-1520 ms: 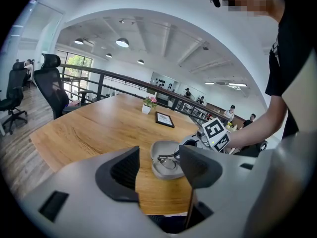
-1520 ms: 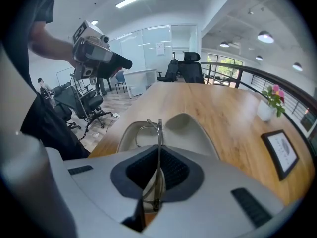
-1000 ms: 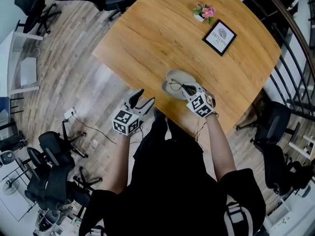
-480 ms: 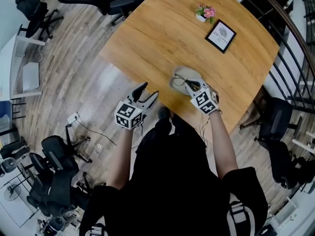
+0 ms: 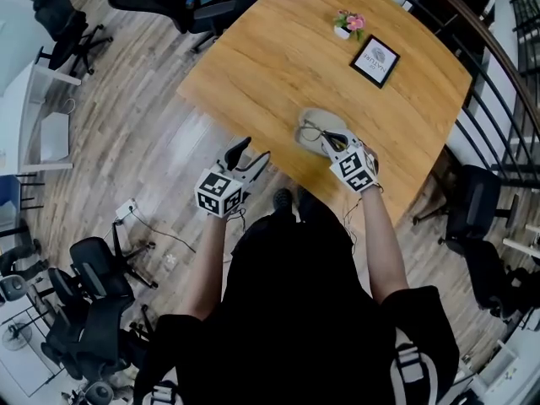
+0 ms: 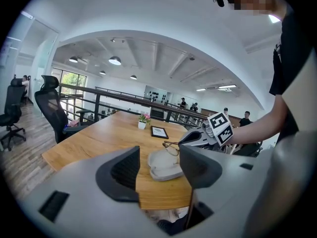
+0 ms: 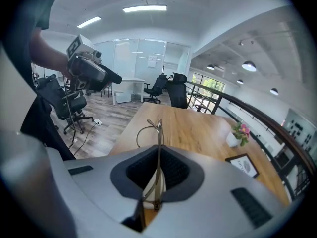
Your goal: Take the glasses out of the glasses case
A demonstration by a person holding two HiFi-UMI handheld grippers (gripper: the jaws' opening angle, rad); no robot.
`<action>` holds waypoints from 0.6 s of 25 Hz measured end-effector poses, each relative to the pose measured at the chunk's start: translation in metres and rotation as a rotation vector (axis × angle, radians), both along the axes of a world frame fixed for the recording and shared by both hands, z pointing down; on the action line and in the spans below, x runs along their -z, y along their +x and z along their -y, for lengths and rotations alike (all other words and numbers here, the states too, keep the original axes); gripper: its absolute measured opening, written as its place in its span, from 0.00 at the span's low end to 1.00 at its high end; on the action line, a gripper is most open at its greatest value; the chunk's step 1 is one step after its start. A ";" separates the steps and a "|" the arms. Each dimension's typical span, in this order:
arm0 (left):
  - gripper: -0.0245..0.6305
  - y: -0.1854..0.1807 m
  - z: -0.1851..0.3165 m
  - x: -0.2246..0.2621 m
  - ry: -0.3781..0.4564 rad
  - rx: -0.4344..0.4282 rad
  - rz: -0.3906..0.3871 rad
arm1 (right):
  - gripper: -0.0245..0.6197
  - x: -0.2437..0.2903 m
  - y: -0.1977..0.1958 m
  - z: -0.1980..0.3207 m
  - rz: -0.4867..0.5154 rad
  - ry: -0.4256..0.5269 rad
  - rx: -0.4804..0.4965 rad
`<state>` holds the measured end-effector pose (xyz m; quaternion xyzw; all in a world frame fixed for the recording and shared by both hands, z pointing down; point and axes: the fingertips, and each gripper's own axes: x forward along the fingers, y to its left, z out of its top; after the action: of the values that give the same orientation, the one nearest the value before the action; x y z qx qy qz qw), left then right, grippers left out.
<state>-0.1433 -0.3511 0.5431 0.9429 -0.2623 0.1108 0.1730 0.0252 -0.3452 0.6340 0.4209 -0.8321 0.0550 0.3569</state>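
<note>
An open, pale grey glasses case (image 5: 314, 120) lies on the wooden table (image 5: 278, 49) near its front edge. My right gripper (image 5: 332, 140) is shut on the thin-framed glasses (image 5: 311, 132) and holds them just above the case. In the right gripper view the glasses (image 7: 154, 128) stick out ahead of the closed jaws, pinched by a temple arm. My left gripper (image 5: 246, 160) stands open and empty over the floor, left of the table's corner. The left gripper view shows the case (image 6: 163, 165), the glasses (image 6: 171, 147) and the right gripper (image 6: 195, 138) beyond my open left gripper (image 6: 158, 170).
A small pot of pink flowers (image 5: 349, 22) and a black-framed picture (image 5: 375, 61) stand at the table's far side. Black office chairs (image 5: 93, 268) stand on the wooden floor to the left. A dark railing (image 5: 498, 116) runs along the right.
The right gripper has risen with the glasses, which now hang a little higher above the case. The left gripper has also risen and rolled slightly.
</note>
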 end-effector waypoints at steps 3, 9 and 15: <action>0.44 -0.004 -0.003 0.003 0.013 -0.002 -0.004 | 0.08 0.003 0.001 -0.005 -0.008 0.012 -0.013; 0.44 -0.009 -0.010 0.006 0.028 -0.024 -0.007 | 0.08 0.009 0.003 -0.011 -0.015 0.032 -0.042; 0.44 -0.008 -0.014 0.007 0.041 -0.047 -0.008 | 0.08 0.014 0.005 -0.015 -0.030 0.049 -0.062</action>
<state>-0.1514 -0.3372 0.5363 0.9525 -0.2417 0.1058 0.1519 0.0307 -0.3301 0.6199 0.4557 -0.8144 0.0393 0.3571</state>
